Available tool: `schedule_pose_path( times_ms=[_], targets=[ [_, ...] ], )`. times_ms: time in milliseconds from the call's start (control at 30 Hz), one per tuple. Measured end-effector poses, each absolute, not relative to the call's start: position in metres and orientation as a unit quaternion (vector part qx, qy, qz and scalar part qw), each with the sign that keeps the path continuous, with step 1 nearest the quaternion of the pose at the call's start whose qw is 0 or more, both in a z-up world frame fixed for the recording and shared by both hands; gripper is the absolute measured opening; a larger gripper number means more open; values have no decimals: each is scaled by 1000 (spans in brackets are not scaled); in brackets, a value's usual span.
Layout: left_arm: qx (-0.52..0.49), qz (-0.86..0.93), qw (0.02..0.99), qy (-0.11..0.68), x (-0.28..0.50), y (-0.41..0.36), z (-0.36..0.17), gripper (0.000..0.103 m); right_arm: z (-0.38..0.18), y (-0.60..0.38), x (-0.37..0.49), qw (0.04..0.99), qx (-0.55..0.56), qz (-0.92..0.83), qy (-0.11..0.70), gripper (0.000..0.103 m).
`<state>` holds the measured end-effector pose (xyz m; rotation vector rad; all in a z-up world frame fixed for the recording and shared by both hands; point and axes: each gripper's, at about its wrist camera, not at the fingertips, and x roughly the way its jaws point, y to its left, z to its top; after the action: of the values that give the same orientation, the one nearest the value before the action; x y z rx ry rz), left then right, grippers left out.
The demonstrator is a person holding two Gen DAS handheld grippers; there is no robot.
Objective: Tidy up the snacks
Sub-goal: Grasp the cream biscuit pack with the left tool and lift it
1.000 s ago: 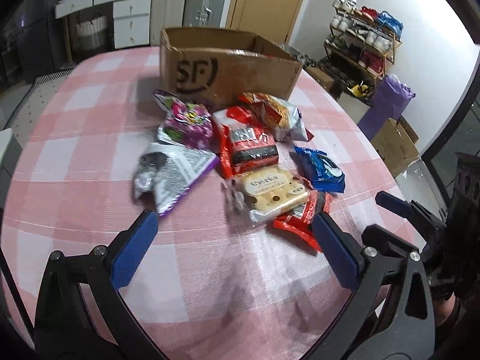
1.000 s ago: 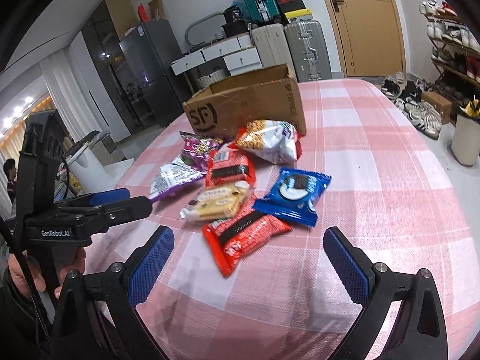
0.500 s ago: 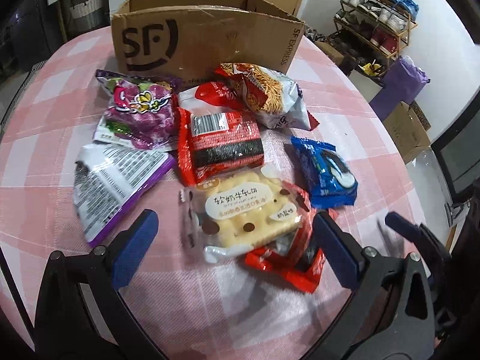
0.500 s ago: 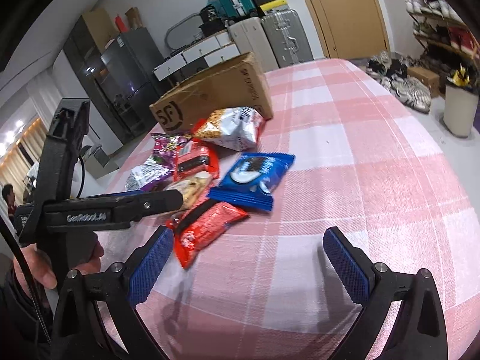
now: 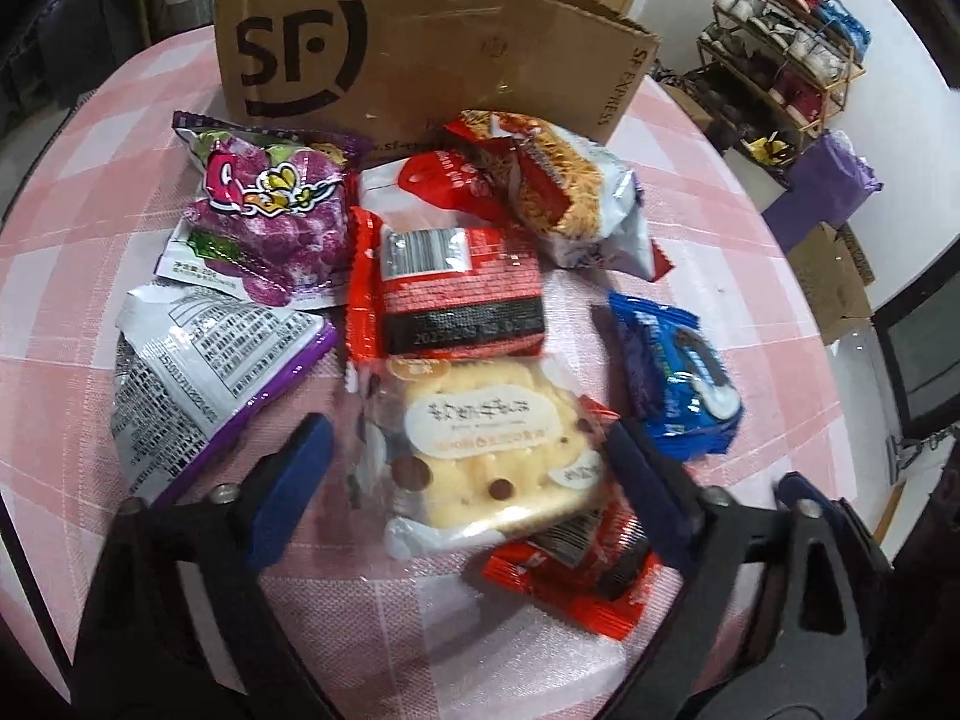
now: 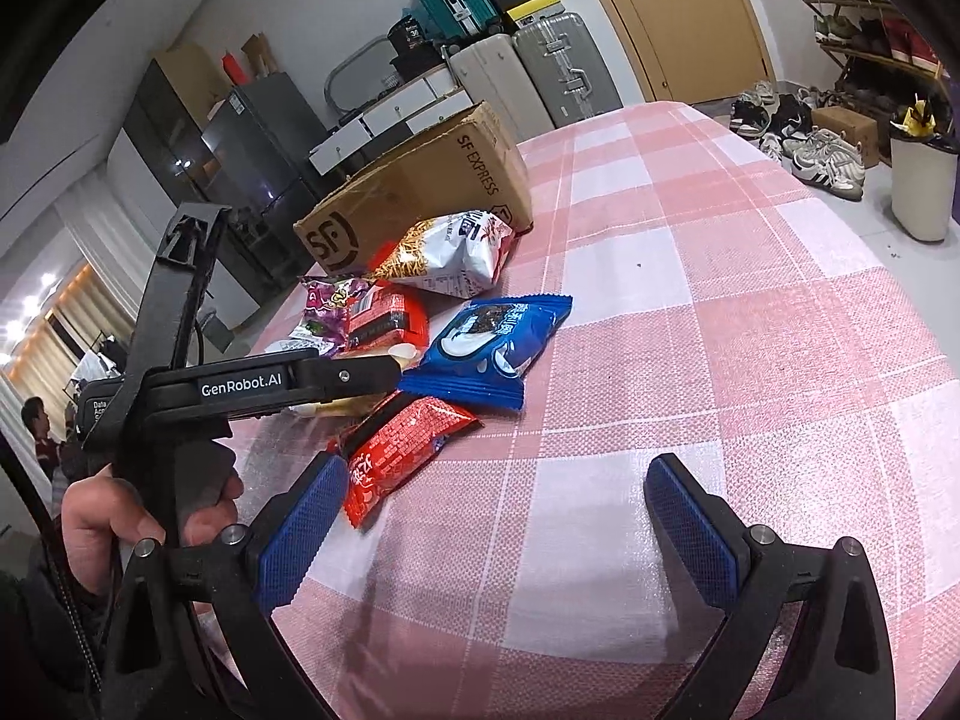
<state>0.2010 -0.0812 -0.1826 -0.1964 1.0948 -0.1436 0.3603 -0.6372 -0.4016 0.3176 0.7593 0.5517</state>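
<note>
**Left jaws narrowing around the biscuit pack**

The biscuit pack (image 5: 486,450) is lying flat on the pink checked desk (image 6: 750,312), nearest the camera in the snack pile, well in front of the SF carton (image 5: 420,54). Its long axis is running slantwise, with the far end tilting toward the carton's left corner. A second ago it sat farther off; now the left gripper (image 5: 474,480) is straddling it, tilted steeply downward, and its jaws have just been closing, though the blue pads are not yet pressing on the wrapper. A red snack packet (image 5: 576,570) is peeking out beneath the pack, and a blue cookie packet (image 5: 678,372) is lying to the right of it. The right gripper (image 6: 492,534) is hovering over bare cloth farther from the carton, its jaws spread wide and holding nothing, much as before. A hand (image 6: 120,516) is clutching the left tool's handle.
</note>
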Motion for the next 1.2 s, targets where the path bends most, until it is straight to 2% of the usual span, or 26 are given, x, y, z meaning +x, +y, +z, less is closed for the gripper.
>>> schedule_pose_path(
  times_ms=[67, 200, 233, 267, 533, 800, 1200],
  targets=[
    [-95, -82, 846, 518, 202, -83, -183, 68, -402, -637, 359, 879, 155, 266, 363, 101],
    [-103, -106, 841, 521, 205, -91, -184, 49, -403, -638, 359, 879, 158, 268, 362, 101],
    [-104, -111, 840, 521, 203, -92, -183, 38, -402, -638, 359, 878, 160, 269, 361, 101],
    [-103, -118, 836, 525, 206, -96, -185, 22, -402, -638, 358, 879, 160, 268, 361, 101],
    [-118, -129, 837, 518, 206, -97, -185, 13, -403, -640, 357, 878, 165, 269, 359, 101],
    [-132, -149, 844, 498, 201, -94, -177, 12, -404, -641, 357, 879, 166, 268, 359, 101],
    [-125, -148, 858, 475, 157, -50, -158, 12, -395, -638, 357, 884, 154, 262, 355, 101]
  ],
)
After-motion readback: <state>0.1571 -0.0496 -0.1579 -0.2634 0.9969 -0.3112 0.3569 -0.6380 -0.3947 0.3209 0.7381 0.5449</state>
